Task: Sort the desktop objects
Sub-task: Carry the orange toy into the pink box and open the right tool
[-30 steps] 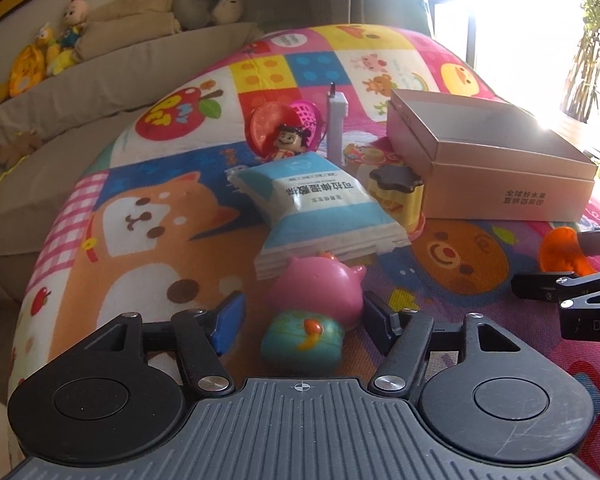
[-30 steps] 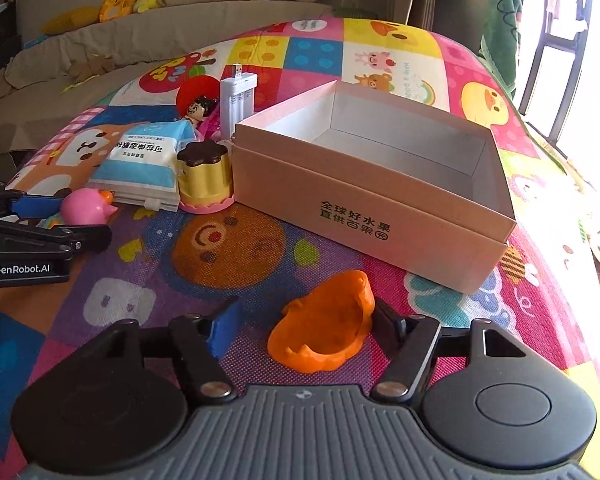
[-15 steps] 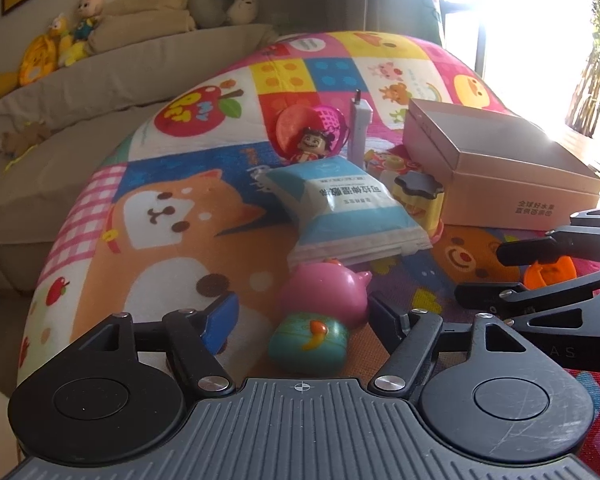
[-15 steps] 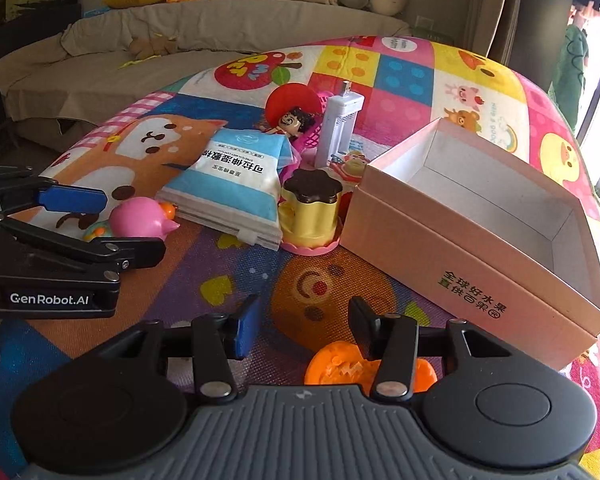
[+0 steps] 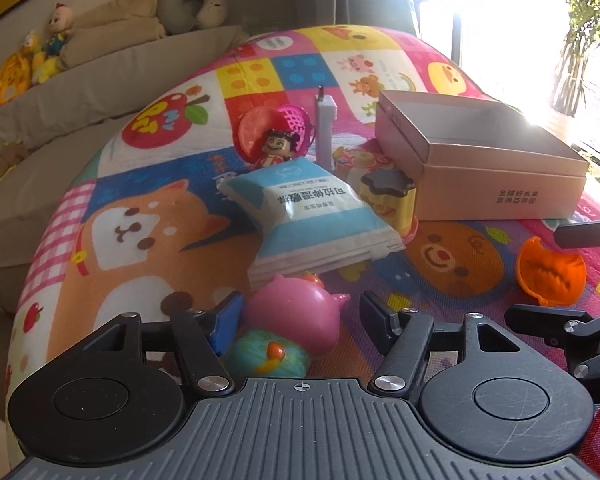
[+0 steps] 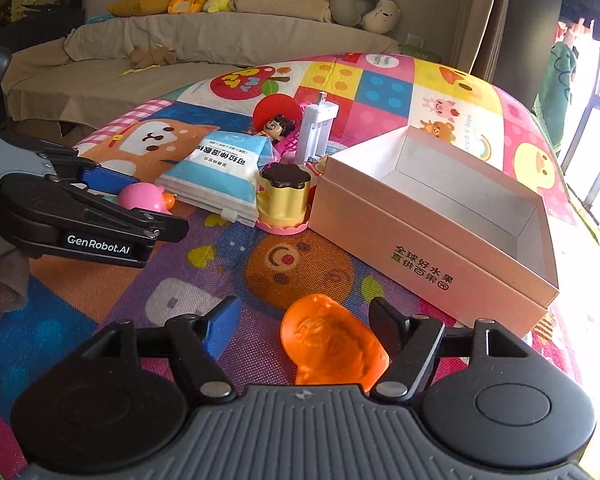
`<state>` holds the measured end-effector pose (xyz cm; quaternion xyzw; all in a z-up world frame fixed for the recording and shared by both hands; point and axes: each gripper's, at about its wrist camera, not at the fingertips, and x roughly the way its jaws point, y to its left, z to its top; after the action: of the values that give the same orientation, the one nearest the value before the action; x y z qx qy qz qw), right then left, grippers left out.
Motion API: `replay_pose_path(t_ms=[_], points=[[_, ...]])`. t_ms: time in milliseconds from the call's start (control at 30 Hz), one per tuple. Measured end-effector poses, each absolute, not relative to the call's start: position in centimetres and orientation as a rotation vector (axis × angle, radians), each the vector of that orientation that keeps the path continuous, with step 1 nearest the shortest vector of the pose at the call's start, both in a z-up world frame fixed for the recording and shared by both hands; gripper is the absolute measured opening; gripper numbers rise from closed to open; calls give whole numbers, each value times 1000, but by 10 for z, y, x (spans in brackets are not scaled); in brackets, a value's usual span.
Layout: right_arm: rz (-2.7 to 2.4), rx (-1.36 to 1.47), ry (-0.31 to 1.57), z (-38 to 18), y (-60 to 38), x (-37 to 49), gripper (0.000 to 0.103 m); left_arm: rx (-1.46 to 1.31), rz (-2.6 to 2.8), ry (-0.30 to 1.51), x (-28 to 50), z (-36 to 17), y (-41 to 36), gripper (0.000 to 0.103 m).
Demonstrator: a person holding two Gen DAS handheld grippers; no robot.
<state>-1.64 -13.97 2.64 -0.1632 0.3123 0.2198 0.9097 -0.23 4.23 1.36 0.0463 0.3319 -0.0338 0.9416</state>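
Left gripper [image 5: 300, 314] astride pink pig [image 5: 296, 316], jaws just closed inward, blue pad touching, black pad apart. Right gripper [image 6: 302, 326] just widened, wide around orange mould [image 6: 332, 346], touching only the black pad. Empty box [image 6: 432, 256] at 1 o'clock of mould. Risk: round pig squirting out, nudging ball [image 5: 268, 354]; slanted mould tipping.

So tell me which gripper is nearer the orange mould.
Right. The right gripper has the orange mould between its open fingers; the left gripper brackets the pink pig toy, off to the side.
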Motion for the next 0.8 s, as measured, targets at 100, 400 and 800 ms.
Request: replay_pose_path(t_ms=[100,400,800], points=[[429,-318,649,24,-145,-15,82,96,-60,685,-6,12,45,68],[420,-222,724,19,-163,0,51,122,-62,675,-17,20,40,53],[339,-291,422,113,-221,1,51,132,-332,411,58,122,-45,54]])
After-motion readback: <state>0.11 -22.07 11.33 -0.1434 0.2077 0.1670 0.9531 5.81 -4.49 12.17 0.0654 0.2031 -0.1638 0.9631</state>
